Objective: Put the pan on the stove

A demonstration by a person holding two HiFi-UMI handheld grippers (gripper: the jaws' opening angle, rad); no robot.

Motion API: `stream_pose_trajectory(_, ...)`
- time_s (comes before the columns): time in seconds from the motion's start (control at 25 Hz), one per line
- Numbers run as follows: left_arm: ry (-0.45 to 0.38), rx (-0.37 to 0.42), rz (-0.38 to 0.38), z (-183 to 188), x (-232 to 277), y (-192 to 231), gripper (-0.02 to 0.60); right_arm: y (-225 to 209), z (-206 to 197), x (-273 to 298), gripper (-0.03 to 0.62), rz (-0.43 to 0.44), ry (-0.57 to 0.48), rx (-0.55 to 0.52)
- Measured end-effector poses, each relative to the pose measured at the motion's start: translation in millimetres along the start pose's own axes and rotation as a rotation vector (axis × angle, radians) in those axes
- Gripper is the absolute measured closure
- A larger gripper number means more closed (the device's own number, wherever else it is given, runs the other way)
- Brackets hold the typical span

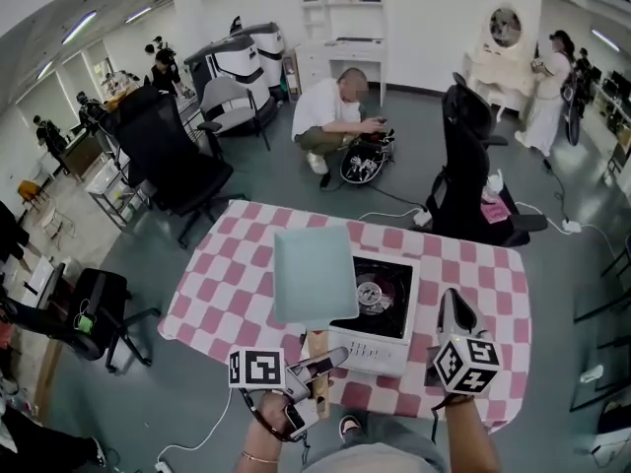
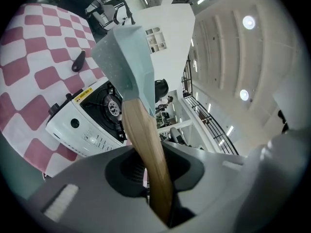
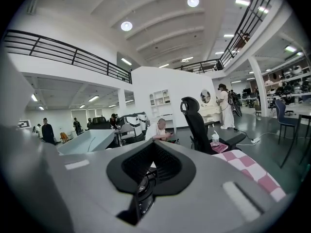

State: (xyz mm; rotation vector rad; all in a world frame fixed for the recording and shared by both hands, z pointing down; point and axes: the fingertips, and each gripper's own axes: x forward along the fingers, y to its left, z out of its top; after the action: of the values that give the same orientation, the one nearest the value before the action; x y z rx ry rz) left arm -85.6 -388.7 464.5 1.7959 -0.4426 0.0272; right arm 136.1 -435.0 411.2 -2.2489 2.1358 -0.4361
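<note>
The left gripper's (image 1: 321, 363) jaws are clamped on the wooden handle (image 2: 146, 149) of the pan (image 1: 315, 274). In the left gripper view the handle comes straight up out of the dark recess between them. From that grip the handle runs away from the person toward the far side of the table (image 1: 212, 284). The pan's long axis therefore lies roughly front to back, with the handle end nearest the person and the pale blue-green square body pointing away. In the head view the body covers the left part of the white portable stove (image 1: 389, 338), while the black burner (image 1: 380, 292) shows just to its right. The left gripper view shows the pan's speckled surface and one side wall tipped up against the room beyond, with the stove lower and to the left of the handle. The pan looks held above the stove, though whether any edge touches it cannot be told. The right gripper (image 1: 452, 308) is over the table's near right part, beside the stove and apart from it. Its jaws are closed together with nothing between them. The stove stands on a pink-and-white checkered cloth (image 1: 463, 274) covering the table.
</note>
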Motion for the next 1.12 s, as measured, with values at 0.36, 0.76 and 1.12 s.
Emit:
stream_pose_trajectory(0.36, 0.026, -0.032, -0.006, -18, 12, -1, 0.509, -8, -1, 13, 0.586, 0.015, 0.016, 0.023)
stream_pose_trajectory(0.76, 0.052, -0.025, 0.012, -23, 24, 1, 0.509, -28, -5, 11, 0.586, -0.006, 0.036, 0.038)
stream_pose_trajectory(1.12, 0.101, -0.013, 0.019, -25, 40, 0, 0.508, -49, -8, 11, 0.586, -0.036, 0.053, 0.042)
